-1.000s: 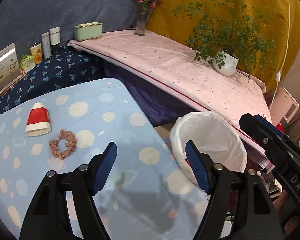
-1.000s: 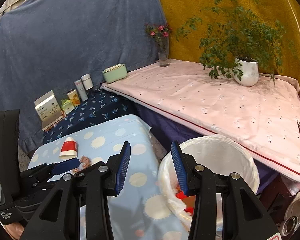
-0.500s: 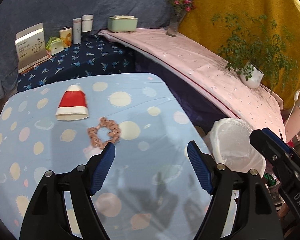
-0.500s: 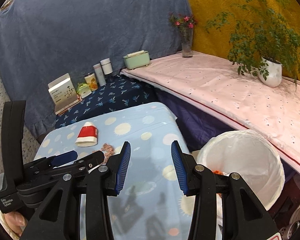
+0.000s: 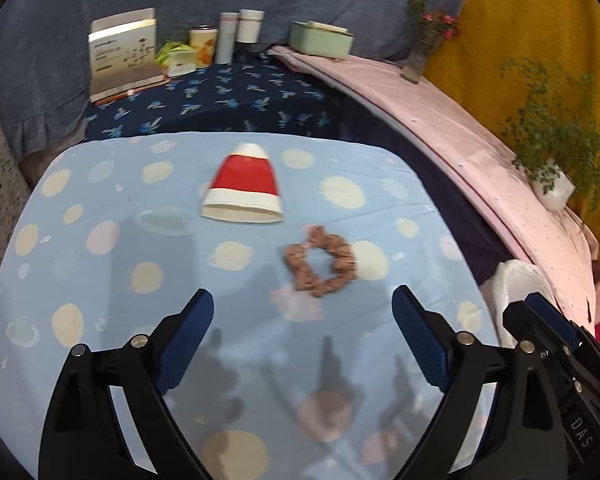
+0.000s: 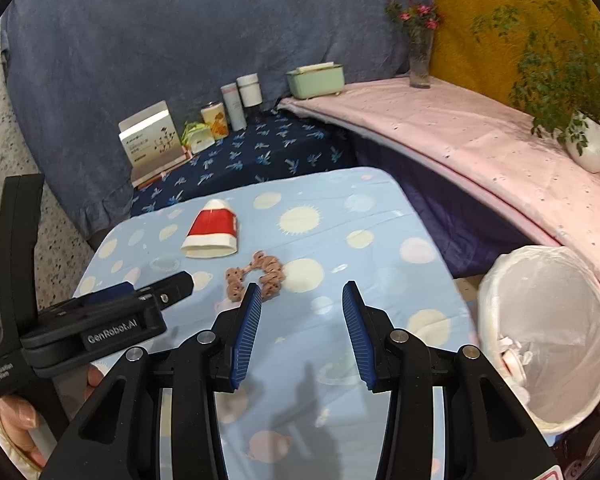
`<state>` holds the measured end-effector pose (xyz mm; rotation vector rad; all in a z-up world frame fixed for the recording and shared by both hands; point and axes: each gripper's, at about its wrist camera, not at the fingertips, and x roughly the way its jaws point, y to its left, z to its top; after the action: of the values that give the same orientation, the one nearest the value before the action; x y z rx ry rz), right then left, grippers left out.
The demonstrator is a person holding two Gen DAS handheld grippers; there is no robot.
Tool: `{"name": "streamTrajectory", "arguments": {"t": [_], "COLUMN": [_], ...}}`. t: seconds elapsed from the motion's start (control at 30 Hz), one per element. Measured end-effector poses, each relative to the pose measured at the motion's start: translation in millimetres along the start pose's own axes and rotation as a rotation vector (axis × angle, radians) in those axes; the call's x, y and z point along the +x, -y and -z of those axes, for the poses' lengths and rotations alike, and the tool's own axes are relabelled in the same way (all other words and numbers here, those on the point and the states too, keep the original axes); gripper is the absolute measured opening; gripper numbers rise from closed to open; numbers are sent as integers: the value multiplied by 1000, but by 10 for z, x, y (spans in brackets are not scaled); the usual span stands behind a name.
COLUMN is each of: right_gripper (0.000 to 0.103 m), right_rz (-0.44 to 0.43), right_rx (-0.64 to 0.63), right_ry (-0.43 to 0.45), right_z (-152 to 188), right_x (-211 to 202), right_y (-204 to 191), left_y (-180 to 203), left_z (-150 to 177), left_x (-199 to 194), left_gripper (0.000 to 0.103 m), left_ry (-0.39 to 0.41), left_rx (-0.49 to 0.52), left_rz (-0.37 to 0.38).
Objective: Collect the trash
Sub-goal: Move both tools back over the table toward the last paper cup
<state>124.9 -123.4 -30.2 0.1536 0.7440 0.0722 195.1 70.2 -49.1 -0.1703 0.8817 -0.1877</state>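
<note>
Paper cup (image 5: pixel 242 186), red with white bands, crushed flat, lay on its side on the blue spotted tablecloth (image 5: pixel 100 280), ahead of both claws and apart from each. Its long axis ran away from the cameras: wide open mouth toward the near edge, narrow base toward the dark floral cloth (image 5: pixel 220 108) behind. Left gripper (image 5: pixel 302 340) was spread wide and held nothing; the cup lay forward and slightly left of its centreline, and this claw looked the nearer of the two. Right gripper (image 6: pixel 301 334) was parted more narrowly, also empty, with the cup well forward and to its left. Brown scrunchie (image 5: pixel 320 264) lay between the cup and the claws, just right of the cup, not touching it. Lined bin (image 6: pixel 548 332) stood off the table's right edge, beside the right claw. Judgement: a grasp across the cup's flattened width suited the left claw best.
</note>
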Motion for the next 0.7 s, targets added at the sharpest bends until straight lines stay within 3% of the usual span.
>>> {"name": "streamTrajectory", "arguments": {"t": [0.33, 0.7], "right_gripper": [41, 42], "right_rz": [-30, -26], "right_rx": [2, 25], "right_ry": [-98, -186], "right_z": [19, -3], "right_x": [798, 1657], "right_y": [-237, -198], "left_y": [-533, -495], "left_z": [-235, -613], "left_x": [374, 1148], "left_gripper": [92, 92], "left_ry": [-21, -72], "left_rx": [-46, 0], "left_rz": [-66, -81]}}
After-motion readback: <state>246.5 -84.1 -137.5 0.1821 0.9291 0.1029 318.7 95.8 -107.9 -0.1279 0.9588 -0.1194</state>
